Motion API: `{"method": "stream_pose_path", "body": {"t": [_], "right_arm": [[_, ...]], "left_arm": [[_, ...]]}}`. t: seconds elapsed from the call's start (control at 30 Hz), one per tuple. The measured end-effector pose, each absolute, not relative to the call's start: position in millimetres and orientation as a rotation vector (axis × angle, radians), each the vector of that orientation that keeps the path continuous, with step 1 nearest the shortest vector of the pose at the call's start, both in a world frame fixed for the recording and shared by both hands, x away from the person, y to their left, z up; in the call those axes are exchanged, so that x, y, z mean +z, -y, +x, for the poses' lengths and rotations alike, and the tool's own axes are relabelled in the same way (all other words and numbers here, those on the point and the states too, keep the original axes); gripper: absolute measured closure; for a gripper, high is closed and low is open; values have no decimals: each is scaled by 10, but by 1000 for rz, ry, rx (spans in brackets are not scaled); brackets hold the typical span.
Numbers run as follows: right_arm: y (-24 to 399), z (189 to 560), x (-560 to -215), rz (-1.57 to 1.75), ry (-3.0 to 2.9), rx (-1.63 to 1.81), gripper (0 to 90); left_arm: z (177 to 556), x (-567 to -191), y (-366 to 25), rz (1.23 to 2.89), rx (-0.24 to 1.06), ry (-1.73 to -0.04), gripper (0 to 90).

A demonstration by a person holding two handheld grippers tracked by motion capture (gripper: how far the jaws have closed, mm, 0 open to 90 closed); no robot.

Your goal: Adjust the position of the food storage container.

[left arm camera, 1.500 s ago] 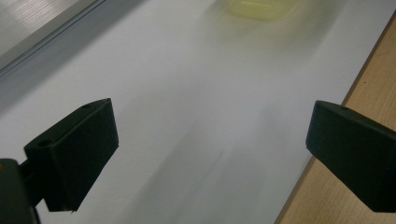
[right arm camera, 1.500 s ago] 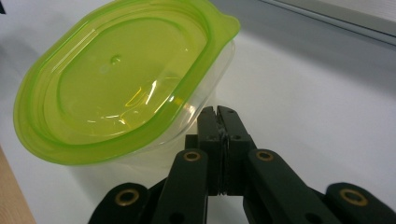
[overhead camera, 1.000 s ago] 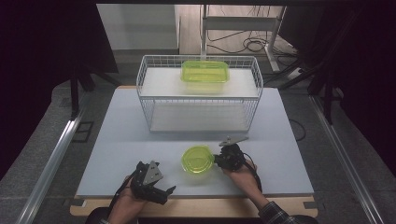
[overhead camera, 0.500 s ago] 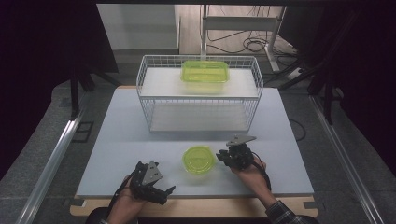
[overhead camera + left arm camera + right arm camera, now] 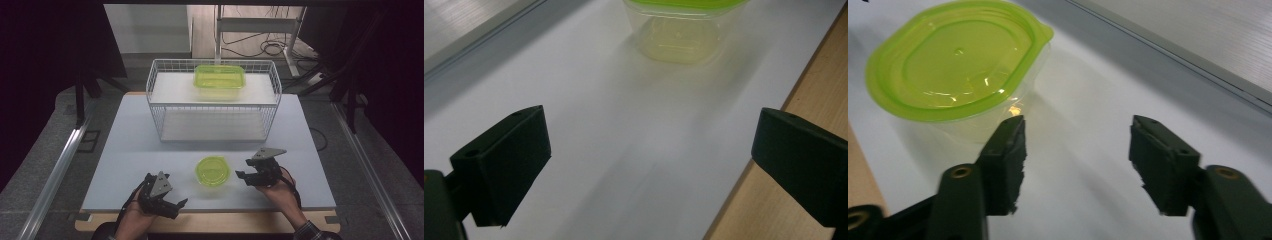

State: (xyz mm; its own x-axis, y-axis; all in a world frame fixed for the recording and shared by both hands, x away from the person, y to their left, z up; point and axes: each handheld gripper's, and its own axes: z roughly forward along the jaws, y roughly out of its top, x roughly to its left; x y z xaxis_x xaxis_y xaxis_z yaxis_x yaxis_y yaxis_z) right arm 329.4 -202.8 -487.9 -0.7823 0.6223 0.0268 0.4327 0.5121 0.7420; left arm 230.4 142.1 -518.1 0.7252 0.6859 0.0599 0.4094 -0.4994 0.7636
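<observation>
The right gripper (image 5: 1075, 150) has its jaws apart with bare table between them; they have just been opening, and nothing sits in the gap. A second ago this gripper was up against the tub (image 5: 212, 170); now it is drawn back a little to the tub's right, clear of it. That reads as a release: the tub has been set down and let go, so this placing step looks finished.

The left gripper (image 5: 649, 165) also stands wide open, empty, and has kept its place near the tub's front left, at the table edge. From its own view the tub's clear wall shows ahead, well apart from the jaws.

The tub stands upright on the table (image 5: 140, 150), in front of the basket (image 5: 214, 102) and between the two grippers, untouched by either. It is a small round container of clear, glossy plastic, capped by a translucent lime-green lid (image 5: 955, 65) with a raised rim and a small pull tab at one side; light glints off the lid's smooth top.

Behind the tub, the basket is white wire mesh, box-shaped, with a shelf. On that shelf sits a box (image 5: 219, 79), rectangular with rounded corners, of the same lime-green plastic. The table is matte and pale, with a wooden strip at its front edge.
</observation>
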Motion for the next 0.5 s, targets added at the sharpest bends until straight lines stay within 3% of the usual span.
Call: {"method": "stream_pose_path", "body": {"t": [0.27,0.5], "right_arm": [[2059,3222,-4921,870,-2526,1178,143],[2109,3194,-4976,839,-2544,1158,79]], "left_arm": [[2232,-5194,-1483,2145,472,-839,25],[2235,-5206,-1467,2159,477,-830,25]]}}
